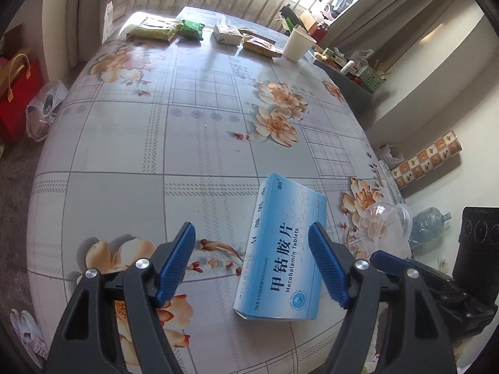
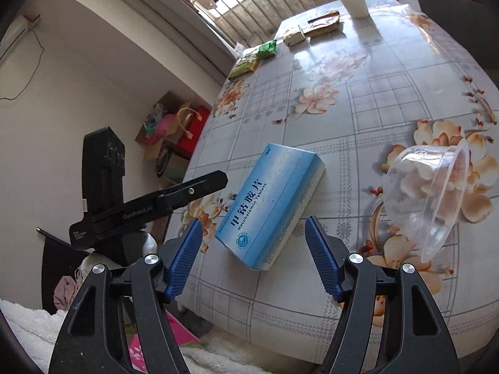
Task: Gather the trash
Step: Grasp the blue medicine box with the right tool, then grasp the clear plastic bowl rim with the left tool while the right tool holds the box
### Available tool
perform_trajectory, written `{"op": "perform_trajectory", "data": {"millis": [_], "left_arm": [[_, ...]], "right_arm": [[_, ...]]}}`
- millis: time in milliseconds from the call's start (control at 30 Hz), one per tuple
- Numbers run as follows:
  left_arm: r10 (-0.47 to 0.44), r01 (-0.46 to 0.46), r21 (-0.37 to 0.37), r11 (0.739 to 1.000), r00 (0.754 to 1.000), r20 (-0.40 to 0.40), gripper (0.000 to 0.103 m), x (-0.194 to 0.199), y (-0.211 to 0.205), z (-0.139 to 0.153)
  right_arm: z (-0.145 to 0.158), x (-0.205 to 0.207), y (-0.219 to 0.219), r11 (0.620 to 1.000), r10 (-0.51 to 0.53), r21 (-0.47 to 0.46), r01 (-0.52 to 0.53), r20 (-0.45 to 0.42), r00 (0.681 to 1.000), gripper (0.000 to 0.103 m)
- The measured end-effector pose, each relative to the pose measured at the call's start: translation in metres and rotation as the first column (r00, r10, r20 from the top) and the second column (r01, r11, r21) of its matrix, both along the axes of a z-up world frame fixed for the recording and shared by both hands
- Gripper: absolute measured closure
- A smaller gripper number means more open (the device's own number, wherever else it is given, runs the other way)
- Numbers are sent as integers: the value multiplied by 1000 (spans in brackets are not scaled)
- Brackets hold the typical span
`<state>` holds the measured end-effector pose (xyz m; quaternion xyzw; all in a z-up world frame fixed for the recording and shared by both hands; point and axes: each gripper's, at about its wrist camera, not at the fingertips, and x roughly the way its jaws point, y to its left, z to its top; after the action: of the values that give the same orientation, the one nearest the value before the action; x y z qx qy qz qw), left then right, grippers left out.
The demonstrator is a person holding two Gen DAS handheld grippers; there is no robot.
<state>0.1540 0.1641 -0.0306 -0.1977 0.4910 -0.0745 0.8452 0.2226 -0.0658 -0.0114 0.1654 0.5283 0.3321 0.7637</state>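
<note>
A blue medicine box (image 1: 282, 249) lies flat on the flowered table near its front edge; it also shows in the right wrist view (image 2: 269, 204). A clear plastic bowl (image 2: 428, 199) lies on its side right of the box, also seen in the left wrist view (image 1: 385, 222). My left gripper (image 1: 252, 265) is open and empty, just above the table, its right finger over the box. My right gripper (image 2: 252, 258) is open and empty, just short of the box's near end. The left gripper's body (image 2: 149, 207) shows in the right wrist view.
At the table's far end lie several snack packets (image 1: 154, 29), a small carton (image 1: 227, 34) and a white paper cup (image 1: 297, 43). The tablecloth (image 1: 187, 124) is grey with flowers. A red bag (image 1: 18, 93) and plastic bags sit on the floor at left.
</note>
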Motion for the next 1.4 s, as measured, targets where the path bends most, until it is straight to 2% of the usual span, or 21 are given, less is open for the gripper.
{"op": "perform_trajectory", "data": {"millis": [133, 200, 300, 400, 500, 633, 700, 733, 800, 867, 967, 1100, 1267, 1400], "left_arm": [[89, -89, -18, 996, 995, 33, 30, -9, 29, 7], [125, -124, -22, 992, 991, 39, 30, -13, 42, 8], [162, -162, -26, 987, 986, 33, 30, -18, 57, 6], [186, -185, -24, 982, 982, 30, 30, -23, 69, 5], [201, -201, -26, 979, 979, 29, 30, -28, 78, 3], [218, -218, -36, 975, 976, 16, 30, -31, 83, -3], [221, -220, -41, 975, 975, 18, 30, -31, 84, -3], [220, -219, -37, 975, 975, 20, 30, -32, 84, -3], [220, -219, -29, 975, 975, 23, 30, -32, 84, -2], [214, -214, -28, 977, 976, 24, 30, -31, 82, -1], [192, -192, -17, 981, 981, 39, 30, -28, 74, 5], [138, -139, 1, 990, 987, 84, 30, -19, 52, 20], [9, -10, 4, 1000, 988, 151, 30, 0, 1, 44], [-147, 149, 6, 989, 971, 191, 30, 16, -64, 59]], "right_arm": [[-15, 15, 33, 992, -83, -98, 80, -22, 996, 32], [-21, 21, 47, 980, -155, -128, 150, -34, 987, 22], [-27, 25, 72, 962, -207, -186, 202, -9, 978, 17], [-35, 24, 99, 939, -198, -279, 203, 44, 979, 15], [-46, 23, 118, 900, -192, -376, 219, 109, 975, 14], [-55, 22, 141, 858, -96, -479, 182, 200, 975, 13], [-58, 18, 143, 847, -40, -509, 156, 230, 972, 17], [-57, 16, 141, 841, -27, -519, 154, 244, 970, 24], [-56, 16, 136, 853, 10, -509, 113, 233, 972, 31], [-55, 17, 127, 874, 34, -480, 72, 210, 977, 32], [-48, 14, 107, 921, 42, -389, 35, 188, 981, 33], [-25, -3, 71, 960, 45, -279, 18, 220, 975, 33], [19, -38, -2, 968, -18, -227, 110, 372, 928, 33], [37, -59, -72, 933, -185, -211, 292, 415, 891, 33]]}}
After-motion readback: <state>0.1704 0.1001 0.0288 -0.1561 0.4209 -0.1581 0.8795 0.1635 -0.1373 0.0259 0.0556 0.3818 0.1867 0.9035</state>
